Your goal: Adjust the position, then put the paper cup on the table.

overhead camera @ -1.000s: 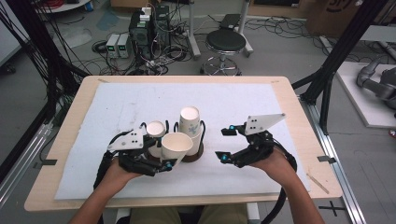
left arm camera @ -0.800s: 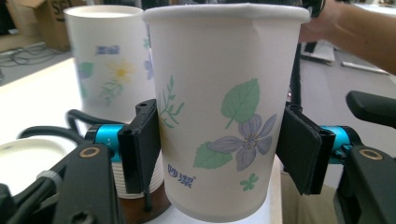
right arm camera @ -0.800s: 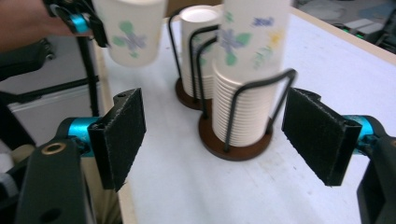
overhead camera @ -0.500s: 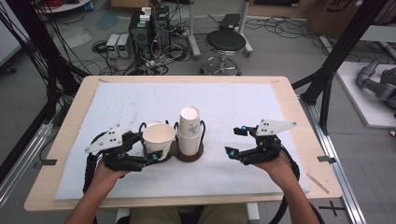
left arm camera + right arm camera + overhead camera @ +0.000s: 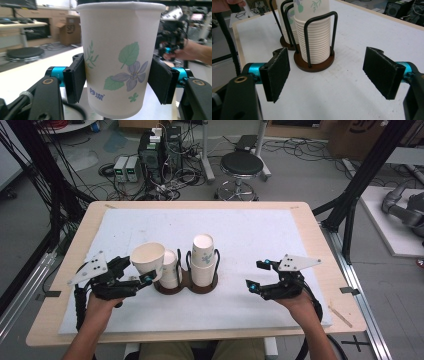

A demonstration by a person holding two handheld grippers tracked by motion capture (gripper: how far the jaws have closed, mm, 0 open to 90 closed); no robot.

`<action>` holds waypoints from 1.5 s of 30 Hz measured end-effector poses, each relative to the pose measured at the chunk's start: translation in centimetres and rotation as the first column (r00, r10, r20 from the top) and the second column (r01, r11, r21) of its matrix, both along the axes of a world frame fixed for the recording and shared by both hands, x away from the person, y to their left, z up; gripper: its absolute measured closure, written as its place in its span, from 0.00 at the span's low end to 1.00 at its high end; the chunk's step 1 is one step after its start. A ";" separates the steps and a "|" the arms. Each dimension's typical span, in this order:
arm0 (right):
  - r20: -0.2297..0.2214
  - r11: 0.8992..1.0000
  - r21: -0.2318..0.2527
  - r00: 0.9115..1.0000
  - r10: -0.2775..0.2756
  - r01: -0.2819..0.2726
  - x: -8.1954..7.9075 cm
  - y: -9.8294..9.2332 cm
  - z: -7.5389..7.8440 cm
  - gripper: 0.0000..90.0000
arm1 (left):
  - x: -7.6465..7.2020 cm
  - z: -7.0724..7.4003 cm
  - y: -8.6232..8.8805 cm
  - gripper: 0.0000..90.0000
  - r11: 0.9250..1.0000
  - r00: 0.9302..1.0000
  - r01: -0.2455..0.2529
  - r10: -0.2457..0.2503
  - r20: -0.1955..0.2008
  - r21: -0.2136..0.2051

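At the left of the surface, the left hand-held gripper grips a paper cup just beside the cup holder, its pads pressed on the walls. This looks like one cup being pulled off a stack; next it needs a clear spot to stand. The right hand-held gripper hangs open, empty. Behind stand a stool, cables and boxes.

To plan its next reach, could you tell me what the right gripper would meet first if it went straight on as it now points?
Most likely the nearer cup stack in its wire holder, centred ahead of the open right gripper.
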State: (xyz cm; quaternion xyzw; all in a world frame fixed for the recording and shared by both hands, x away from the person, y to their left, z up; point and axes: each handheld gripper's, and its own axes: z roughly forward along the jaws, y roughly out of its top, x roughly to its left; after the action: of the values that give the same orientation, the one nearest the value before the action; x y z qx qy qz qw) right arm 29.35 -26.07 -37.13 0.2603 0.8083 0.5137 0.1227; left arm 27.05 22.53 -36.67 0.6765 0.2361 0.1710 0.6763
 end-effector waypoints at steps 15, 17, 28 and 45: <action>0.025 0.994 0.009 0.994 -0.108 0.108 -0.1 -1.0 -1.3 0.25 | 0.5 -2.0 4.9 0.39 0.978 0.978 -0.208 0.208 0.008 -0.014; 0.028 0.993 0.002 0.993 -0.117 0.117 -0.1 -1.1 -1.4 0.25 | 0.5 -2.1 5.3 0.39 0.975 0.975 -0.223 0.224 0.012 -0.017; 0.046 0.990 -0.009 0.989 -0.137 0.138 -0.3 -1.2 -1.8 0.25 | 0.4 -3.1 6.8 0.39 0.958 0.959 -0.284 0.284 0.011 -0.044; 0.039 0.991 -0.011 0.991 -0.131 0.131 -0.5 -1.2 -1.9 0.26 | 1.7 -4.1 7.6 0.38 0.945 0.946 -0.324 0.324 -0.012 -0.037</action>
State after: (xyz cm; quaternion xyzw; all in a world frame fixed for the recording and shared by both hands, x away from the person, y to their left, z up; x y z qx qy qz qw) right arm 28.90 -27.24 -39.04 0.3020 0.7905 0.5038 0.1732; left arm 28.74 30.08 -40.74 0.6158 0.3493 0.2732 0.6512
